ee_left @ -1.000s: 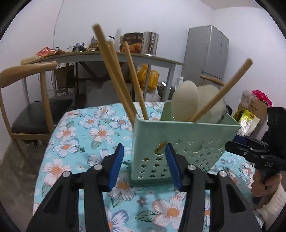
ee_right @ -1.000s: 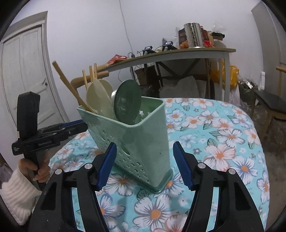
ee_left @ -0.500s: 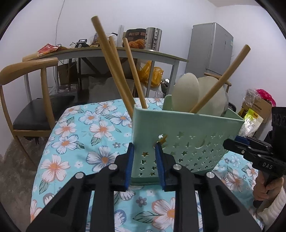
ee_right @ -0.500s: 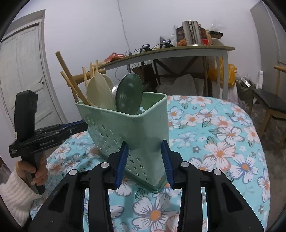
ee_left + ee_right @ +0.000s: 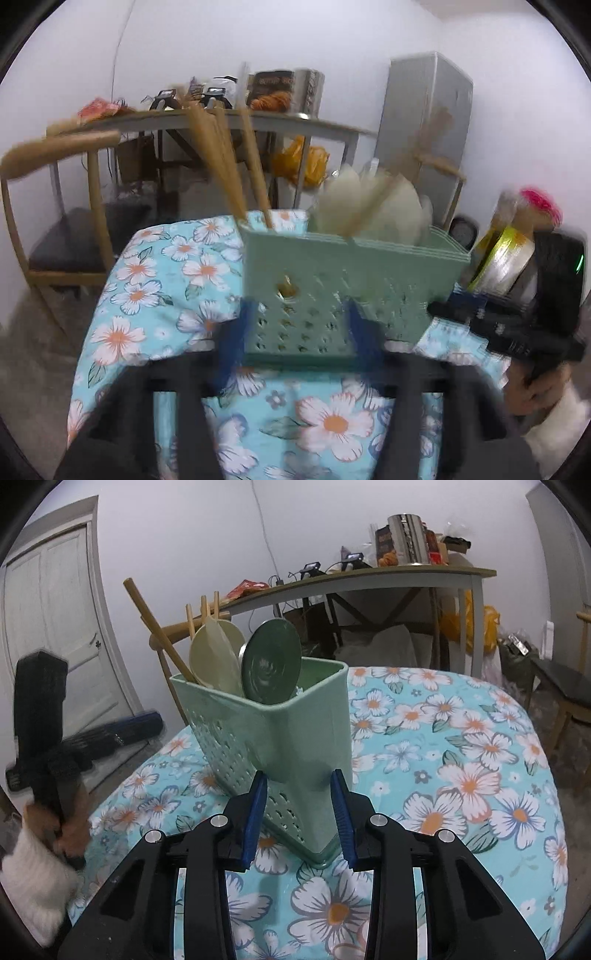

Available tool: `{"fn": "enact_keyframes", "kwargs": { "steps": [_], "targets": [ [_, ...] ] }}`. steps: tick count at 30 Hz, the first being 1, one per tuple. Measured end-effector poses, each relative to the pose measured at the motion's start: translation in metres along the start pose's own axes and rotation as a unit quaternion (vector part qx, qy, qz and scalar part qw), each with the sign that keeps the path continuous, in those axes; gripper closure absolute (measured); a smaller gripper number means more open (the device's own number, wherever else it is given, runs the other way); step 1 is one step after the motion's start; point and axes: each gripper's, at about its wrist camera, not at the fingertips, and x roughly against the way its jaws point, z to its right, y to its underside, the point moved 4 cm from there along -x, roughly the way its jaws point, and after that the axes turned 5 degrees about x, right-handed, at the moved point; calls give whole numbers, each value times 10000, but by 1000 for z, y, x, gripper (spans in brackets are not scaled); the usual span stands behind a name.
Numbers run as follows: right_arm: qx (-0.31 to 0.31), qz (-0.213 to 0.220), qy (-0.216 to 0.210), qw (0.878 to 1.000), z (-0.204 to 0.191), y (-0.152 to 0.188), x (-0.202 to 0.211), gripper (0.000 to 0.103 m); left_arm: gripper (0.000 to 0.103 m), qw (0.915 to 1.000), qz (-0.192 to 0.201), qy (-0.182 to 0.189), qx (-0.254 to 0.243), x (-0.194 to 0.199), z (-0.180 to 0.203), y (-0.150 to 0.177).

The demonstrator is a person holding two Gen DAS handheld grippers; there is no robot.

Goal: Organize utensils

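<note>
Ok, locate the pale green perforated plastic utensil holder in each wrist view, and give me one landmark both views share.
Left wrist view: the pale green perforated plastic utensil holder sits centre frame, blurred, just beyond the gripper's blue pads.
Right wrist view: the holder stands centre-left, one corner toward the camera, between the blue pads.
Shared landmark: the long grey table by the back wall, carrying a shiny metal canister.

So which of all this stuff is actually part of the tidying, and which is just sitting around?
Part of the job:
- green utensil holder
- wooden chopsticks
- cream spoons
- dark green spoon

Just lying about:
- metal tin on the side table
- fridge
- wooden chair
- yellow bag
</note>
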Motion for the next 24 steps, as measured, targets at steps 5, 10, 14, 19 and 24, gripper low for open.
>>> {"fn": "enact_keyframes", "kwargs": {
  "steps": [5,10,14,19,24],
  "targets": [
    [117,-16,-114,9999,-1,-1,1,69,13,9940,-347,1030,-77,-22,-30,-20],
    [502,-43,-304,9983,4,-5,2,49,7,9819,-868,1593,-548,-63,-44,-26],
    [590,-252,-574,9963,4,-9,-16,45,7,9751,-1016,1726,-950,-85,-38,-21],
    [621,-283,-540,9962,5,-10,-22,46,6,9680,-1172,1558,-1581,-102,-14,-7],
    [470,-282,-545,9970,6,-6,-19,45,10,9804,-965,1267,-1160,-95,-10,-9]
  ]
}}
